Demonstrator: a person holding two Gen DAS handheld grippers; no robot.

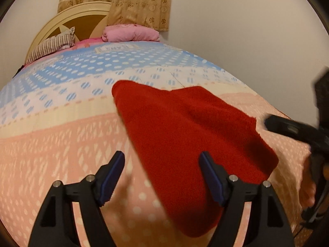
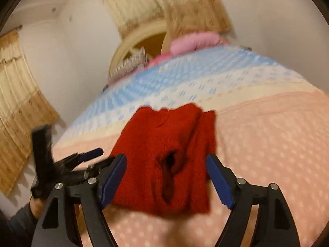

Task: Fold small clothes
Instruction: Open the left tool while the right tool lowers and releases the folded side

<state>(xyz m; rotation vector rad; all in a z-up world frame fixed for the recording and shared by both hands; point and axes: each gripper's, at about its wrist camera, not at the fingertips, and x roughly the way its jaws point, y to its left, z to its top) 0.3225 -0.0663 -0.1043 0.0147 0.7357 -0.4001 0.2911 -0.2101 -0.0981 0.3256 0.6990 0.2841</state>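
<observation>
A small red fleece garment [image 1: 185, 135] lies folded on the pink part of the bedspread [image 1: 61, 144]. My left gripper [image 1: 162, 175] is open and empty, just above the garment's near left edge. In the right wrist view the garment [image 2: 164, 154] lies flat with a dark fold opening in its middle. My right gripper [image 2: 166, 179] is open and empty, its jaws spread to either side of the garment's near end. The right gripper shows blurred at the right edge of the left wrist view [image 1: 287, 129]. The left gripper shows blurred at the left of the right wrist view [image 2: 82, 162].
The bedspread turns cream, then blue with white dots [image 1: 123, 61] farther back. A striped pillow [image 1: 51, 45] and a pink folded blanket [image 1: 131, 33] lie at the cream headboard [image 1: 67, 18]. Beige curtains [image 1: 139, 2] hang behind, and more curtains [image 2: 16, 103] hang at left.
</observation>
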